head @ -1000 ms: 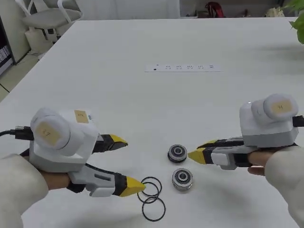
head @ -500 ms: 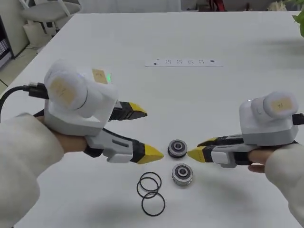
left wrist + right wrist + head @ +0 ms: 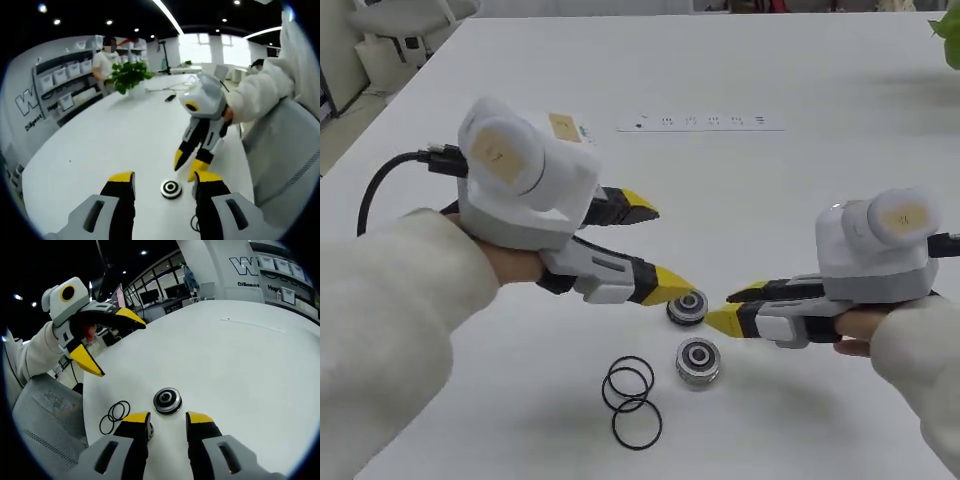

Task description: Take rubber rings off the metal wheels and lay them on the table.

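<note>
Two metal wheels lie on the white table [image 3: 770, 190]: a far wheel [image 3: 687, 307] and a near wheel [image 3: 698, 361]. Three black rubber rings [image 3: 630, 392] rest loose just left of the near wheel. My left gripper [image 3: 660, 247] is open wide, its lower tip just above and left of the far wheel. The right gripper [image 3: 728, 305] is open a little, pointing at the far wheel from the right with nothing between its jaws. In the left gripper view that wheel [image 3: 171, 188] sits between my open left gripper [image 3: 165, 179]. In the right gripper view it [image 3: 167, 400] lies just ahead of the right gripper [image 3: 162, 417], rings [image 3: 114, 416] to its left.
A flat white strip with printed marks [image 3: 700, 122] lies farther back on the table. A black cable [image 3: 380, 190] trails from the left gripper. An office chair [image 3: 400, 20] stands beyond the far left corner. A potted plant [image 3: 129, 76] stands on the table, with a person beside it.
My left gripper has risen from beside the rings and moved right, up to the far wheel. The right gripper has barely moved. Wheels and rings lie as before; the head camera shifted.
</note>
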{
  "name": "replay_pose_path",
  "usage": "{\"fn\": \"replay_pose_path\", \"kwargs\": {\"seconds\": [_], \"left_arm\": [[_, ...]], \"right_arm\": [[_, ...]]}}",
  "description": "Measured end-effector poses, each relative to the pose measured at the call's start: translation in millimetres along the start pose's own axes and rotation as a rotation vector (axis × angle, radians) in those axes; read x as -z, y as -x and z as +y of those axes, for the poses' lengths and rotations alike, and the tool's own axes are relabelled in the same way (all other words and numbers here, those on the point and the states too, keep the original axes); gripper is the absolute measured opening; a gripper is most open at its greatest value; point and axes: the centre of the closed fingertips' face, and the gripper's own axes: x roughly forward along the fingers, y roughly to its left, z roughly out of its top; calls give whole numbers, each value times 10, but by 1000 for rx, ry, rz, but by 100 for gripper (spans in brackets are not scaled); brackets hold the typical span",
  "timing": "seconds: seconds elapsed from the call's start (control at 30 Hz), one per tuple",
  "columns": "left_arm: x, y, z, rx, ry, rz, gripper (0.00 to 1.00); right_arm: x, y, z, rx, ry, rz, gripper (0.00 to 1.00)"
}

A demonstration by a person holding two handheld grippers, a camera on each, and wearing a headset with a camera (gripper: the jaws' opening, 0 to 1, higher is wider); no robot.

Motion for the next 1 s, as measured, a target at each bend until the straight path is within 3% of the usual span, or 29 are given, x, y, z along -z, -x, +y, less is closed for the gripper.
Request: {"fn": "replay_pose_path", "kwargs": {"seconds": [0.07,0.37,0.57,0.7,1.0], "left_arm": [[49,-49,21,-8,-12,6,45],[236,-202,16,-7,35,6,37],[427,-341,-21,-16,49,40,28],[600,-425,-14,-23,66,92,25],[569,-520,-51,-11,103,65,21]], "right_arm": [[15,-17,4,1,15,7,27],[34,-82,-33,25,58,8,28],[47,-139,-33,40,90,17,28],[48,-158,-19,38,98,16,26],[43,-188,-31,44,97,10,24]]}}
